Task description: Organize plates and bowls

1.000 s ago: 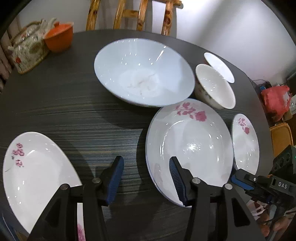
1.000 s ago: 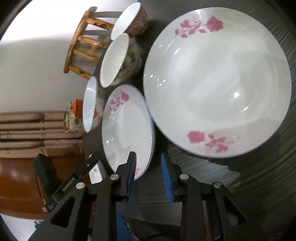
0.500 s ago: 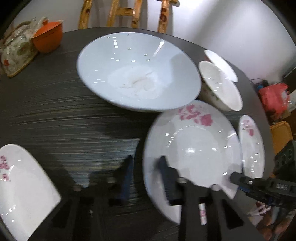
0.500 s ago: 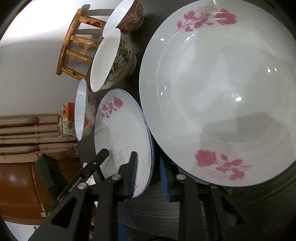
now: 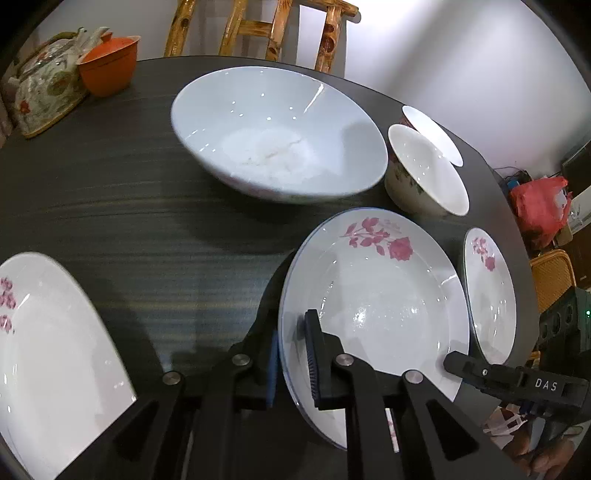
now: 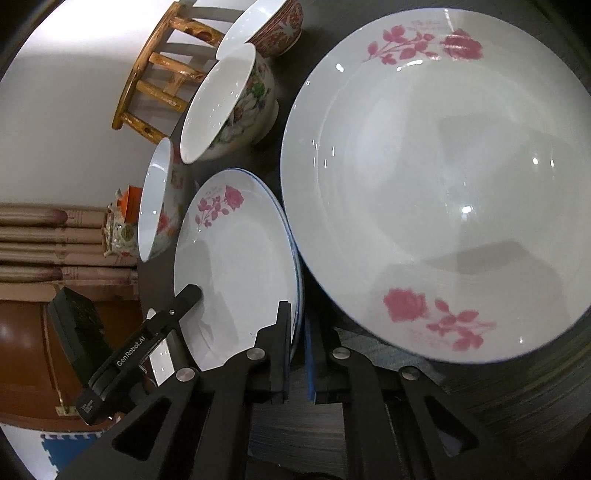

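A large white plate with pink roses (image 5: 373, 295) lies on the dark table (image 5: 110, 184). My left gripper (image 5: 293, 354) has the plate's near-left rim between its closing jaws, one pad above the rim and one below. To its right lies a small rose plate (image 5: 487, 291). In the right wrist view my right gripper (image 6: 296, 343) is shut on the small rose plate (image 6: 232, 266) at its near rim. The large plate (image 6: 443, 184) fills the right of that view. Both plates show a blue edge line.
A big white bowl (image 5: 277, 133) sits behind the large plate, beside a floral bowl (image 5: 424, 173) and another bowl (image 5: 432, 133). Another rose plate (image 5: 48, 343) lies at the near left. A teapot (image 5: 44, 92) and orange cup (image 5: 109, 66) stand far left. A wooden chair (image 5: 258, 26) is beyond the table.
My left gripper went from wide open to clamped over the large plate's rim. My right gripper's jaws drew together on the small plate's rim. Both views moved slightly closer to the plates.
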### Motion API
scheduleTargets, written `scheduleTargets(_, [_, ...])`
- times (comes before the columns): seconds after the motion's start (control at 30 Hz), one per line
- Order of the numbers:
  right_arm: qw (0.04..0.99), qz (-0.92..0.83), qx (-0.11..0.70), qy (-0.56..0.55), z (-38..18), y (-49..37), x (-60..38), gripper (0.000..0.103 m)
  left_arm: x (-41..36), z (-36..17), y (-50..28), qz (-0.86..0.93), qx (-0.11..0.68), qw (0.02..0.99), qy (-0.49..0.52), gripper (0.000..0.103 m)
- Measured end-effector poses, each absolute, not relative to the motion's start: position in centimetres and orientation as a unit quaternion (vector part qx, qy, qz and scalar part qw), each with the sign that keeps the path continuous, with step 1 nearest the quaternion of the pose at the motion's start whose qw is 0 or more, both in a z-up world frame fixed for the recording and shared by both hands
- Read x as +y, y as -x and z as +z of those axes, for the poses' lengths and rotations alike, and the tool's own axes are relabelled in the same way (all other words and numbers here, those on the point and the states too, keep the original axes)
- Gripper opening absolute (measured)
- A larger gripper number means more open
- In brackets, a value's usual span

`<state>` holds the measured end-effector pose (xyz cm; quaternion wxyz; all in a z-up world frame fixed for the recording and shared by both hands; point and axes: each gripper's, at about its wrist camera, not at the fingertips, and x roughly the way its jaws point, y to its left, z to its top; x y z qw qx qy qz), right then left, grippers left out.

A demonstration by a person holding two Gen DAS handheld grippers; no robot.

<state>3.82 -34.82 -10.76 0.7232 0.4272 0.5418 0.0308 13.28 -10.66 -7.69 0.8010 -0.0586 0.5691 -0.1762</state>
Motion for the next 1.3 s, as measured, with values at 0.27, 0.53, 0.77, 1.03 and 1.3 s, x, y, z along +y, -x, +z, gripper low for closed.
scheduleTargets(0.27, [0.725, 0.051, 0.552, -0.408, -10.6, -2.7, -33.9, 0.008, -9.7, -7.3, -10.9, -0.166, 0.564, 0.807, 0.057, 0.012])
scheduleTargets(0.53, [0.732, 0.064, 0.553, -0.392, -10.1, -2.4, -33.0, 0.008, -9.1, -6.5, -9.5, -0.153, 0.554, 0.817, 0.05, 0.012])
scheduleTargets(0.77, [0.736, 0.077, 0.551, -0.386, -9.6, -2.6, -32.1, 0.008, -8.1, -5.2, -8.7, -0.136, 0.54, 0.829, 0.053, 0.012])
scheduleTargets(1.03, [0.743, 0.113, 0.551, -0.363, -7.9, -4.1, -29.4, 0.009, -3.6, -3.1, -7.5, -0.093, 0.524, 0.843, 0.075, 0.013])
scheduleTargets(1.3, [0.74, 0.162, 0.562, -0.332, -6.9, -6.7, -23.1, 0.009, 3.0, -2.4, -6.2, -0.03, 0.518, 0.849, 0.099, 0.013])
